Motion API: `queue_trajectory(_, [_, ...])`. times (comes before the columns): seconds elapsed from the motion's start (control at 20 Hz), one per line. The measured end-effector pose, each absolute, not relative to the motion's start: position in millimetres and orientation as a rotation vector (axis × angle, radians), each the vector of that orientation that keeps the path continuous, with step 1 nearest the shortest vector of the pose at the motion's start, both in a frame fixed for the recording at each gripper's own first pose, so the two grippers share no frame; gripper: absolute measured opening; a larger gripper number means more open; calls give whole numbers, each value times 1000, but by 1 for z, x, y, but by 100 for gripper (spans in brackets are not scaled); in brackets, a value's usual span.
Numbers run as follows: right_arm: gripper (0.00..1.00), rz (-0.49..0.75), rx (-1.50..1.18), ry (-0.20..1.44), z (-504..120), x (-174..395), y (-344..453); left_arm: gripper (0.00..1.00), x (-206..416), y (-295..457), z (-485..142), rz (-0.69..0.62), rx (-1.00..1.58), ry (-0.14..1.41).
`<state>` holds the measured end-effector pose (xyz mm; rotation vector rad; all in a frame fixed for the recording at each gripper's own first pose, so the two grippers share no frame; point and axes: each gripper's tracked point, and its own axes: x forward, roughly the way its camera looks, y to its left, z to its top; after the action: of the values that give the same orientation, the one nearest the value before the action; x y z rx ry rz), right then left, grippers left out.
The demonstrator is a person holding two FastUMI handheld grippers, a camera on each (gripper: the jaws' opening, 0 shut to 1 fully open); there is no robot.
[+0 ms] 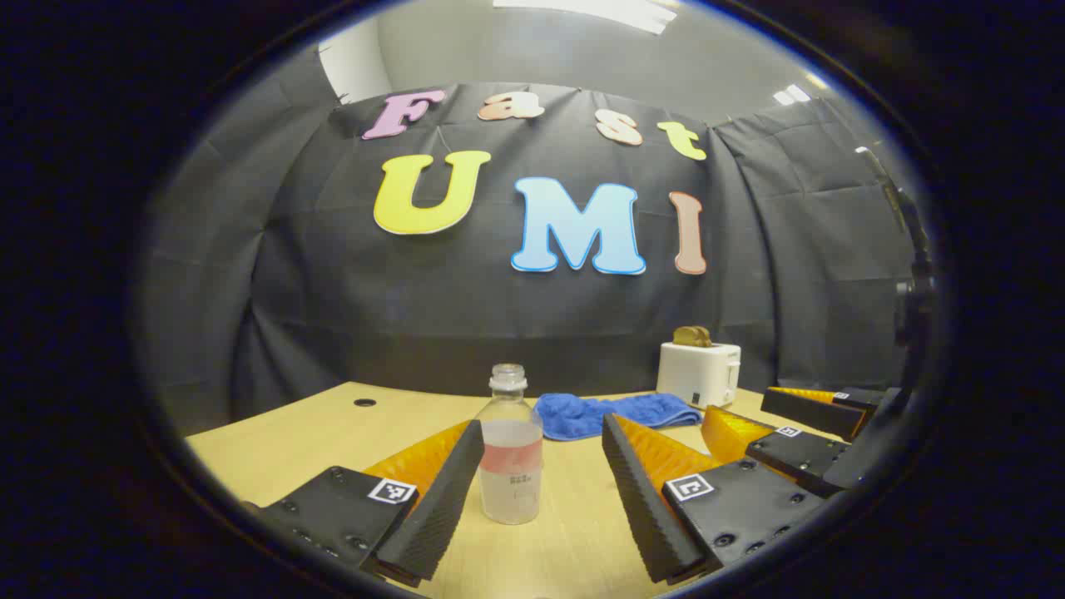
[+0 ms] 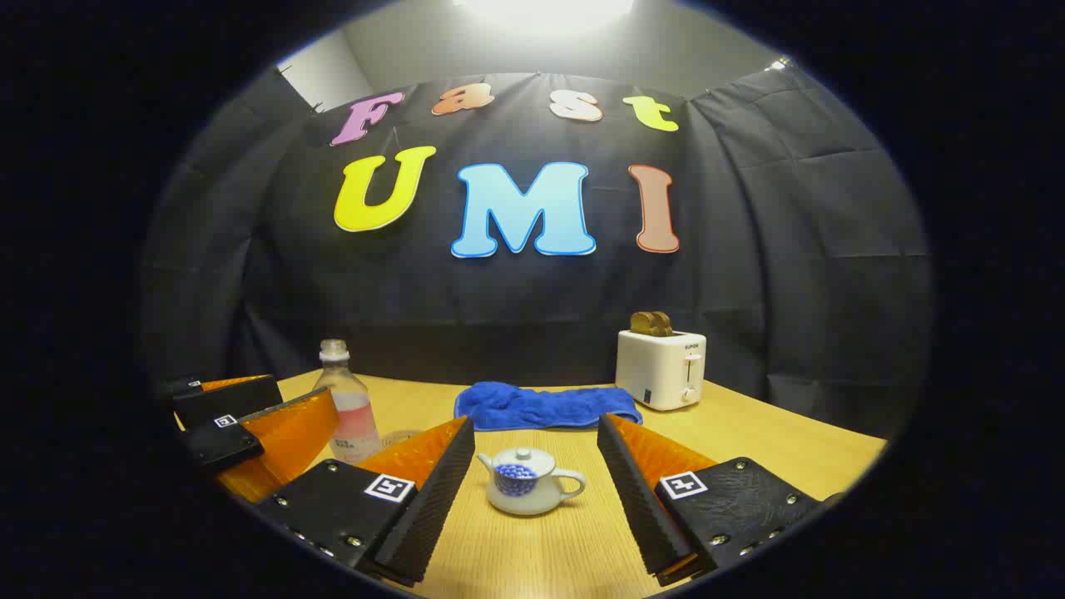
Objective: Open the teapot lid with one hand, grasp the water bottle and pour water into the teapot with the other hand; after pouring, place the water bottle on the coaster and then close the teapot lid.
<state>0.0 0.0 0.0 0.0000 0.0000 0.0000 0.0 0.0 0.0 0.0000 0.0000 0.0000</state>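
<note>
Clear plastic water bottle [image 1: 510,453] uncapped between spread left tool [image 1: 541,491]; right tool [image 2: 532,491] agape, framing glazed lidded teapot [image 2: 528,482].

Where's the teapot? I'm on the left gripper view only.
Observer: The teapot stands on the table between the open fingers of the right gripper, untouched.
Operator: Lid on?
Observer: Yes, the lid sits on the pot.
Operator: Coaster?
Observer: A flat round mat, likely the coaster, lies beside the water bottle, on the teapot's side.
</note>
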Motion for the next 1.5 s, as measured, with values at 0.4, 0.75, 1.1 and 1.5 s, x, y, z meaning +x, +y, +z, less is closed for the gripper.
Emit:
queue_trajectory(0.4, [92, 30, 31, -13, 4, 3, 0, 100, 2, 2, -13, 5, -35, 36])
queue_trajectory(0.75, [91, 15, 41, 10, -4, 6, -9, 100, -1, 10, -14, 23, -30, 43])
queue_trajectory(1.1, [79, 43, 15, 98, -25, 26, -2, 100, -5, 23, -24, 48, -24, 60])
queue_trajectory(1.5, [63, 96, -73, 203, -57, 62, 16, 100, -1, 36, -34, 61, -34, 77])
